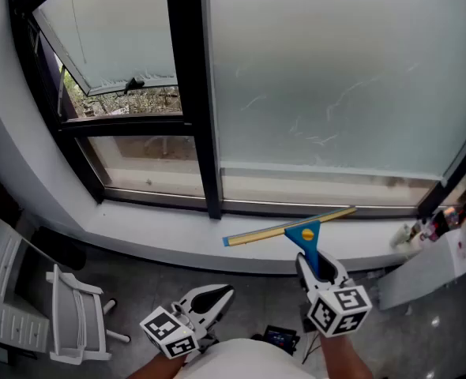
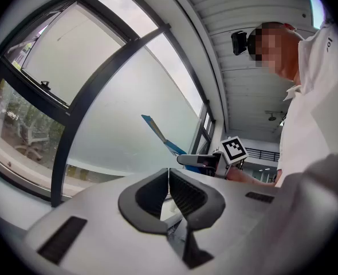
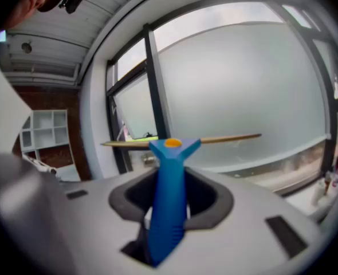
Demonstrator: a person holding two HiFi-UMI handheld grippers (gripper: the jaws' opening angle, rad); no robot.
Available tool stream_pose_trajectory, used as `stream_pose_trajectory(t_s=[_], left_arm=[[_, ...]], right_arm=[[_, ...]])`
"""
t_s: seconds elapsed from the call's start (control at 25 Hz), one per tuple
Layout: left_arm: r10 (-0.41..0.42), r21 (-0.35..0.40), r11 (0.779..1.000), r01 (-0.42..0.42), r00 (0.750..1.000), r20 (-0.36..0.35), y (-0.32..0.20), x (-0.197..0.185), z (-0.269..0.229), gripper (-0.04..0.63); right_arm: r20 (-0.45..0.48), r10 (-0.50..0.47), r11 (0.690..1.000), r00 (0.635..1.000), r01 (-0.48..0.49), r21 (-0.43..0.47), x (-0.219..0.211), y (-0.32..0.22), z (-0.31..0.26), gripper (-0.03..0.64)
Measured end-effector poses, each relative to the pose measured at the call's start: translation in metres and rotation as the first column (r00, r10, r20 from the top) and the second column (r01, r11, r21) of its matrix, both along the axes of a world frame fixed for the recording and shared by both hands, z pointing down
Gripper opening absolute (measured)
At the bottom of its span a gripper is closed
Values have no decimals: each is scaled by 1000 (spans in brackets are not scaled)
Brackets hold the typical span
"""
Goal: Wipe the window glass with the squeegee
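Note:
My right gripper point(image 1: 309, 264) is shut on the blue handle of the squeegee point(image 1: 306, 238), whose yellow blade point(image 1: 288, 226) lies level over the white sill, just below the glass. In the right gripper view the handle point(image 3: 169, 193) stands between the jaws and the blade point(image 3: 183, 141) crosses in front of the frosted window glass point(image 3: 243, 90). The big frosted pane point(image 1: 336, 77) fills the upper right of the head view. My left gripper point(image 1: 211, 300) hangs low at the bottom, shut and empty; its jaws point(image 2: 169, 196) meet with nothing between them. From the left gripper view the squeegee point(image 2: 157, 132) shows beyond.
A black mullion point(image 1: 193, 93) splits the frosted pane from a smaller tilted window point(image 1: 114, 38) on the left. White sill point(image 1: 162, 235) runs below. White chair point(image 1: 75, 314) at lower left, small bottles point(image 1: 430, 229) on the sill's right end, a white cabinet point(image 1: 430, 271) beside them.

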State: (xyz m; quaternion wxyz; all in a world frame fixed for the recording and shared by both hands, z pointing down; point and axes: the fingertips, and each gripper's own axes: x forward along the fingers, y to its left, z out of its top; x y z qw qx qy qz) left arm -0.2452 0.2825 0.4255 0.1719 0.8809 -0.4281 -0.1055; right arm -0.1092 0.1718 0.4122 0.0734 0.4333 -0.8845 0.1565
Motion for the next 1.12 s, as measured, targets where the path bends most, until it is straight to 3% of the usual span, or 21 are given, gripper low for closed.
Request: stream_pose_trajectory(t_s=[0.56, 0.72, 0.8, 0.92, 1.12], left_arm=[[-32, 3, 999, 32, 999, 4, -16, 15, 6, 29], [-37, 3, 999, 37, 999, 10, -25, 25, 8, 29], [-39, 17, 999, 39, 999, 22, -34, 30, 5, 29], [-46, 34, 998, 45, 998, 39, -47, 37, 2, 29], [-79, 49, 996, 76, 995, 54, -68, 32, -5, 29]], right_arm=[[1, 2, 1000, 1000, -2, 0, 21, -19, 6, 147], [71, 2, 1000, 997, -2, 12, 34, -35, -8, 147], [106, -33, 999, 994, 29, 37, 37, -45, -21, 146], [84, -67, 994, 994, 59, 94, 42, -58, -33, 146], [49, -42, 989, 998, 35, 145, 45, -87, -44, 146]])
